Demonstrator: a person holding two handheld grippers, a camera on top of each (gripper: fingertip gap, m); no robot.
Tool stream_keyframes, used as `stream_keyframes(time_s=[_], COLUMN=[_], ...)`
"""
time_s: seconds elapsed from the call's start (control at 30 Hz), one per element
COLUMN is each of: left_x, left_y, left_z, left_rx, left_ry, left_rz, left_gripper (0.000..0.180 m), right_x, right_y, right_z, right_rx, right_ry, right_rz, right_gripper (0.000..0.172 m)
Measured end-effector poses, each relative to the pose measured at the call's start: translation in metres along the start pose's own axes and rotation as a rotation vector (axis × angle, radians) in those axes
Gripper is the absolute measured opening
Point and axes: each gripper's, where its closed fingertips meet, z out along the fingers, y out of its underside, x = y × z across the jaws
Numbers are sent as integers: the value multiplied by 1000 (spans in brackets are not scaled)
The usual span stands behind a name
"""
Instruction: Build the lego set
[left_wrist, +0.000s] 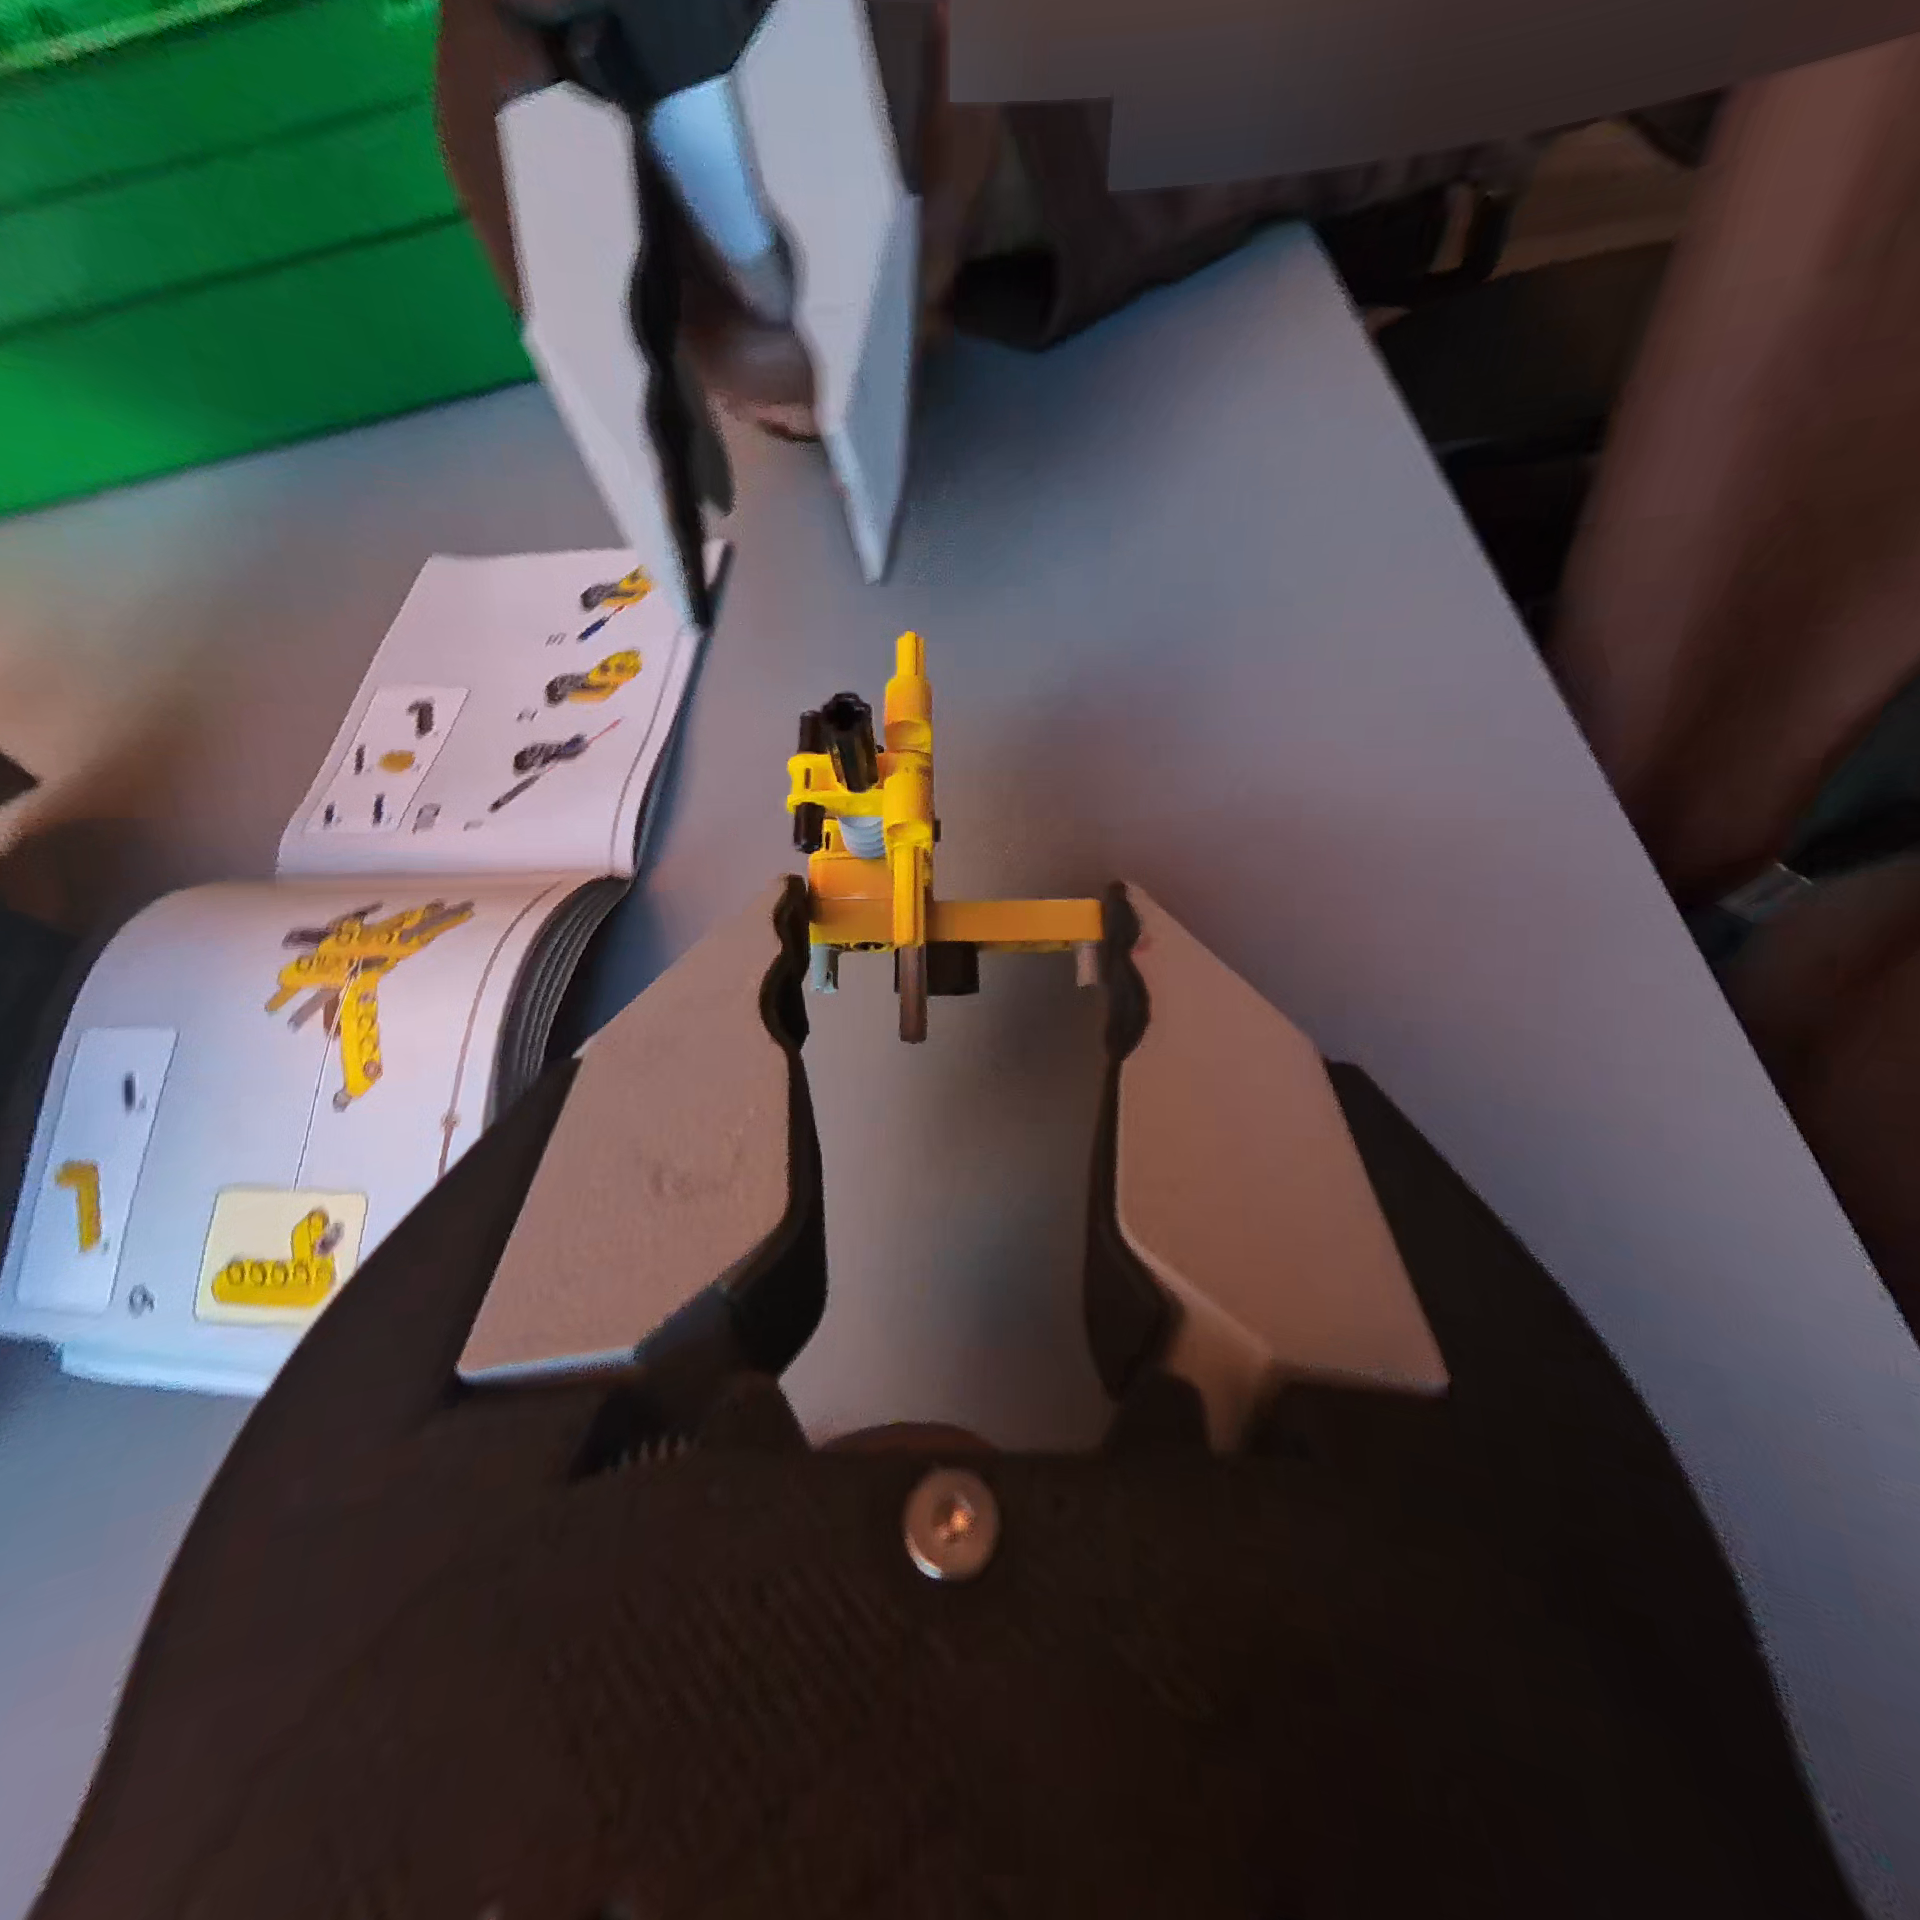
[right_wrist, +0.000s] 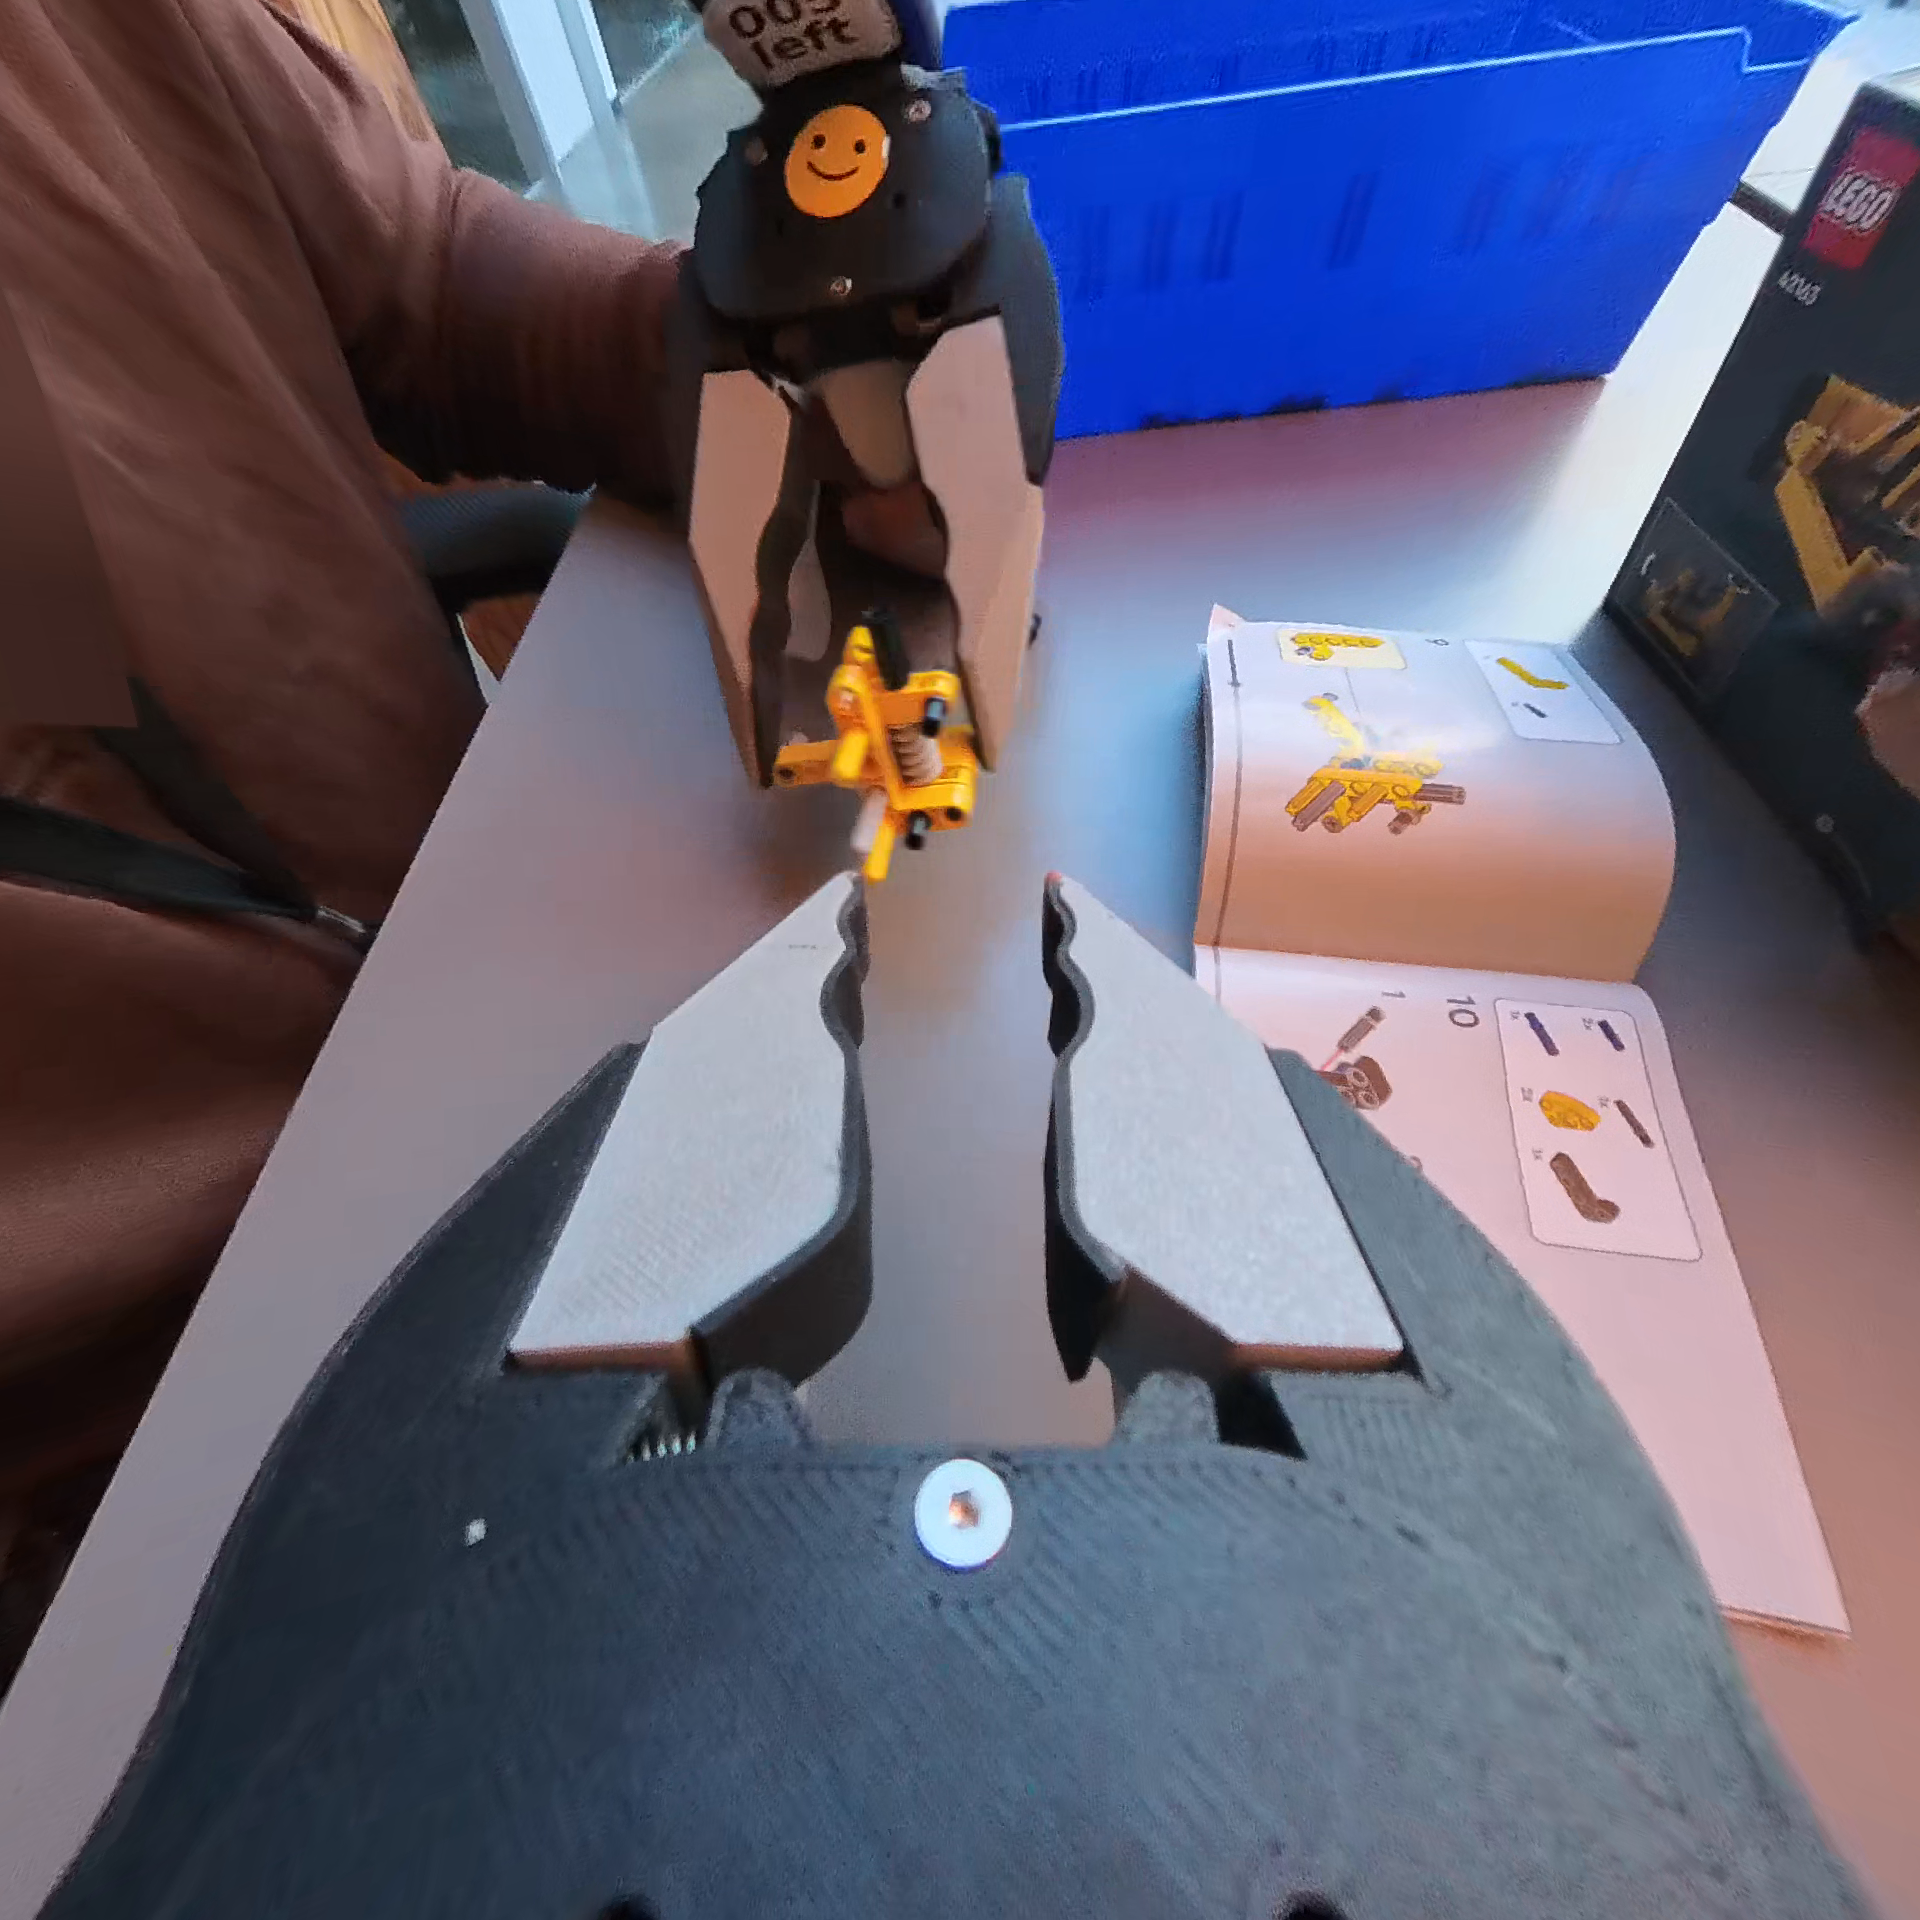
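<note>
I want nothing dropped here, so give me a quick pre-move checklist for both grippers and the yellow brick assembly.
1. Left gripper clamps the yellow brick assembly by its crossbeam, both pads touching: ok.
2. Assembly lifted off the grey table: cannot tell.
3. Right gripper open, nothing between its fingers: ok.
4. Right gripper lined up with the assembly's yellow axle tip: not ok, the tip sits at its left finger.
5. Open instruction booklet lies aside: ok.

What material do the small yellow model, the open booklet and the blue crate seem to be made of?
Yellow model: moulded plastic, glossy, with hard edges and pin holes. Booklet: paper, matte to slightly satin; its pages curl and stack. Blue crate: probably rigid plastic, smooth, with ribbed walls.
</note>
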Motion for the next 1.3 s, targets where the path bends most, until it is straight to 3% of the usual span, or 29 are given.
stream_keyframes(time_s=[0.03,0.13,0.4,0.83,1.07,1.3], left_x=[8,19,17,10,-1,-4], left_y=[-2,-3,-8,11,30,33], left_z=[-1,-2,-5,1,2,-1], left_rx=[18,40,80,-57,-162,-167], left_ry=[22,35,39,69,10,-4], left_rz=[60,198,216,44,26,21], left_gripper=[55,54,55,55,55,55], right_x=[0,3,-2,6,13,15], right_y=[1,8,8,16,17,15], right_z=[0,1,2,4,3,1], right_rx=[-1,-35,-39,-88,-82,-68], right_ry=[1,28,14,68,90,103], right_rz=[3,-6,8,-3,26,35], right_gripper=[30,28,27,26,24,24])
